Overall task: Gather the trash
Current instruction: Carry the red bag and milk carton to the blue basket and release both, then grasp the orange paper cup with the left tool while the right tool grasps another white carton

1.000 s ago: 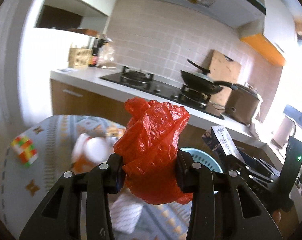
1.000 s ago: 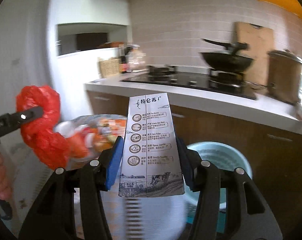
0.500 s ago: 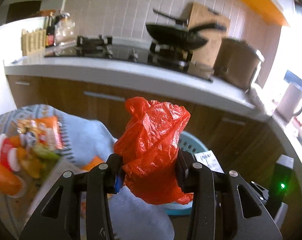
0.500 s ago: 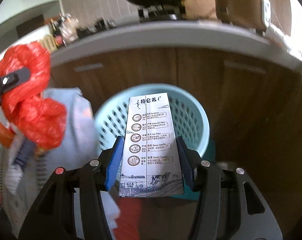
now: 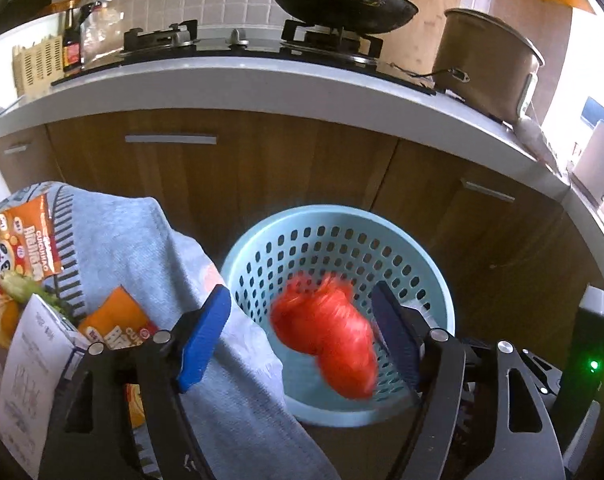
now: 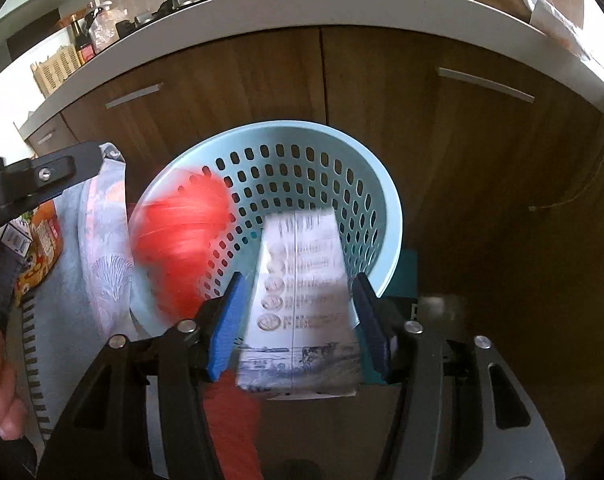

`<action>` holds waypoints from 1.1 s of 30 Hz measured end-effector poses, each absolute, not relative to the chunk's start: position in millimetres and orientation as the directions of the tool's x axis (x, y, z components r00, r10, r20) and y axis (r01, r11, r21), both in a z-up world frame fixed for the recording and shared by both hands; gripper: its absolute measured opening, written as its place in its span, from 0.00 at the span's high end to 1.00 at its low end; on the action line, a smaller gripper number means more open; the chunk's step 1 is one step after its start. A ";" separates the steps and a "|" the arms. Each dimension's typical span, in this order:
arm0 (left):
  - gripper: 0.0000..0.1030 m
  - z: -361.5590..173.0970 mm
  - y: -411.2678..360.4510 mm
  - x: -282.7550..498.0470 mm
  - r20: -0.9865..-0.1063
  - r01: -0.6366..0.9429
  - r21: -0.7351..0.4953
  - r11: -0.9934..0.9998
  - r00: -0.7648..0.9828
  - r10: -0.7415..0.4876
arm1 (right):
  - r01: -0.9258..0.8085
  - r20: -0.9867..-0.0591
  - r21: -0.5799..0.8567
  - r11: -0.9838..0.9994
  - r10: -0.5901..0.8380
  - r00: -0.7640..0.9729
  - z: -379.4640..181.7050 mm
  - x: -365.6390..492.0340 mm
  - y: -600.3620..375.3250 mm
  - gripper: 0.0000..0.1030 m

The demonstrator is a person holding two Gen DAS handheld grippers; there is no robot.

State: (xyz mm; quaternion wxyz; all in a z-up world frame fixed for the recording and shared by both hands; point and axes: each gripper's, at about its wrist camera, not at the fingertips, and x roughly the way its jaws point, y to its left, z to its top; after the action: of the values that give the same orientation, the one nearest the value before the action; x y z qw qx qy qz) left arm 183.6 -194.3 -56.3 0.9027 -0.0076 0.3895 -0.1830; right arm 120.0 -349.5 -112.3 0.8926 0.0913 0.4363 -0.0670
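Both tongs opening over blue basket (image 5: 430, 280): left tongs (image 5: 302, 328) clear of falling red bag (image 5: 326, 332), right tongs (image 6: 298, 320) loosing milk carton (image 6: 302, 300); hold steady above rim until both drop in.

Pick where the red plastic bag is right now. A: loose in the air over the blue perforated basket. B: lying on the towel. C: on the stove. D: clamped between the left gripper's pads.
A: the red plastic bag is motion-blurred, clear of both pads of the opening left gripper, above the blue perforated basket.

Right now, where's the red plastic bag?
In the left wrist view the red plastic bag is loose between the opening left gripper jaws, blurred, over the blue basket beside the cabinet.
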 end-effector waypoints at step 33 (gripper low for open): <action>0.18 40.3 17.3 87.2 -0.473 -0.100 -0.030 0.995 0.878 0.074 | -0.196 -0.621 0.074 0.978 0.199 0.758 -20.4 71.0 -163.2 0.41</action>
State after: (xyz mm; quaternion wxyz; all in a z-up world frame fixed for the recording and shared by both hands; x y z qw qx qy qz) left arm 87.2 17.3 40.3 0.9686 -0.0267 0.2429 0.0451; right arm 71.0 -163.2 -20.4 0.9375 0.0024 0.3317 0.1054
